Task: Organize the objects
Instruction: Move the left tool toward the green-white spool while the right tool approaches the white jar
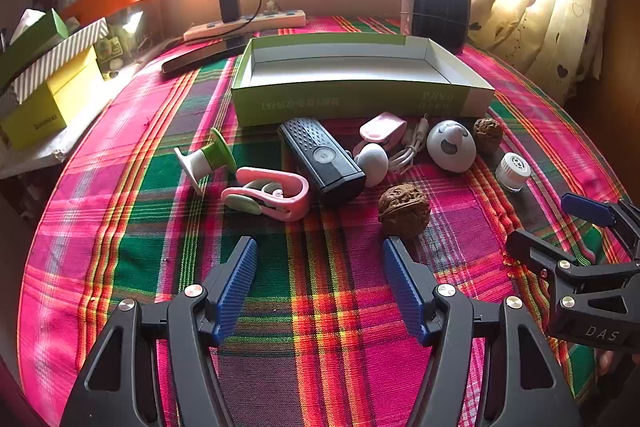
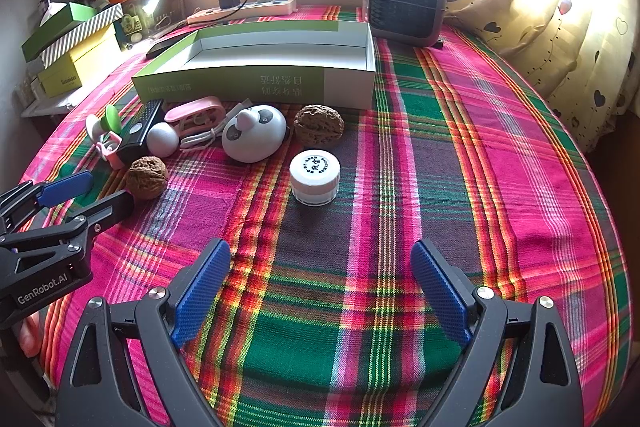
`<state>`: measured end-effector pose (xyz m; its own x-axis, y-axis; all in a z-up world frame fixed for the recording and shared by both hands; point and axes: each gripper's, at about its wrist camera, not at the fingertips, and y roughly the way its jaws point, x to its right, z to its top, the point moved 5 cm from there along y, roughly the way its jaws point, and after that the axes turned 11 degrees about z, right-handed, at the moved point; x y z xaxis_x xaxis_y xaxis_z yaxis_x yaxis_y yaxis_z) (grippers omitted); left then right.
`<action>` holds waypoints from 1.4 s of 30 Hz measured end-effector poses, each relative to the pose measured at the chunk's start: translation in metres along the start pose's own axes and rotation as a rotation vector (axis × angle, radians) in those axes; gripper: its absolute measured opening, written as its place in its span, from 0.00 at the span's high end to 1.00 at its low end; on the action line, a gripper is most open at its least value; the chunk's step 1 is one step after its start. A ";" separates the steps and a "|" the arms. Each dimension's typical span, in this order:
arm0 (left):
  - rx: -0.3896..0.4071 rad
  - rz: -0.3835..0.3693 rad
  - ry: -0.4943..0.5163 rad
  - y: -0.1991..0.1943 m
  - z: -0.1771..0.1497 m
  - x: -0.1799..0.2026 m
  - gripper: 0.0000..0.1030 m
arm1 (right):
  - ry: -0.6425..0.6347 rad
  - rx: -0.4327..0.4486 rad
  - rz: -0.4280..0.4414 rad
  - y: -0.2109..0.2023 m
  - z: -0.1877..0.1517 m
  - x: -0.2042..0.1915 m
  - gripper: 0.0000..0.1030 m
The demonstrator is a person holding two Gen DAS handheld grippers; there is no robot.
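We saw a plaid cloth covering the table, and on it, largest of the loose things, an open green-and-white box with nothing inside it; we place everything else by that box. Behind its right end stood a small fan, and behind its left half lay a power strip with a black charger plugged in. Just before the box's front wall lay a black device. To the left of that were a pink clip and a green-and-white spool. Before the wall's right half were a panda-faced case, a pink pouch with a white cable touching it, and a white egg. One walnut sat close to the front wall, another farther out, and a small white-lidded jar stood upright farther out too. Well in front of the box, our left gripper and right gripper hovered over bare cloth, both spread wide and holding nothing.
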<state>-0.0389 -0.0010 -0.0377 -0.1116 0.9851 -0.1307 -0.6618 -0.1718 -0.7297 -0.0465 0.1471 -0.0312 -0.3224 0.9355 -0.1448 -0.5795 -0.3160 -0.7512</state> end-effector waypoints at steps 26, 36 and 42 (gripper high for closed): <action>-0.035 -0.091 0.014 0.006 0.010 -0.024 0.38 | 0.007 -0.014 0.003 0.002 0.007 0.008 0.13; -0.014 -0.035 -0.070 0.019 0.034 -0.072 0.39 | -0.020 -0.036 -0.010 0.011 0.023 0.013 0.24; -0.041 -0.027 -0.059 0.035 0.044 -0.076 0.39 | -0.025 -0.043 -0.006 0.018 0.030 0.013 0.27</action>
<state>-0.0868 -0.0812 -0.0238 -0.1387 0.9877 -0.0719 -0.6345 -0.1444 -0.7593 -0.0836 0.1486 -0.0275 -0.3379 0.9329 -0.1249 -0.5489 -0.3031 -0.7790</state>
